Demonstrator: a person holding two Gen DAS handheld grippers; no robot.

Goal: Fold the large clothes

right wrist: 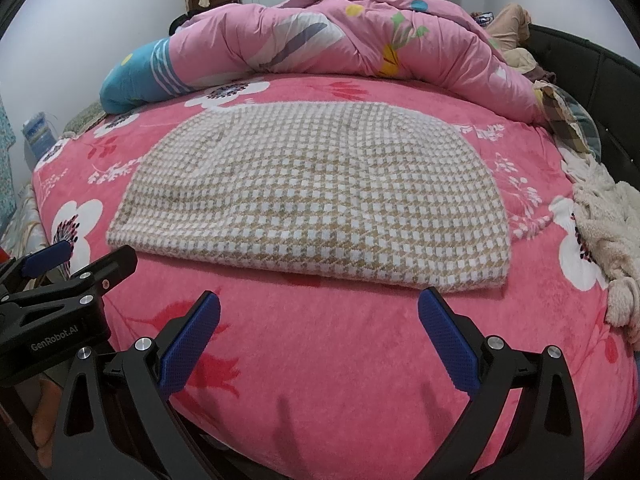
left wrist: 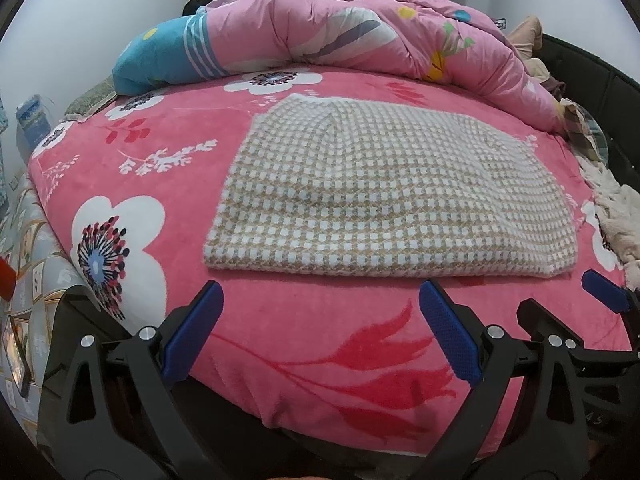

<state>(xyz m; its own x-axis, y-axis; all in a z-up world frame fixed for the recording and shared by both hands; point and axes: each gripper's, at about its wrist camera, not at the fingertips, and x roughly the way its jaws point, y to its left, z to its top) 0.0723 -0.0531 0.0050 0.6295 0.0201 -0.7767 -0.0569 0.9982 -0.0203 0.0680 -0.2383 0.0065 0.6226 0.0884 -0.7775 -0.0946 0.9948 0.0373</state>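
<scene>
On pink blanket point(left wrist: 280, 320): folded checked garment point(left wrist: 384, 196); cream fleece point(right wrist: 604, 232) clearer in right view.

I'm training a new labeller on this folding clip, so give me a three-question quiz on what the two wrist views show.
1. True or false: the checked garment lies folded on the pink floral blanket.
2. The left gripper and right gripper are: A) both open and empty; B) both shut on cloth; C) one open, one shut.
3. Fill in: bunched along the blanket's far edge lies a pink ____.

Key: 1 true; 2 A; 3 quilt.
</scene>
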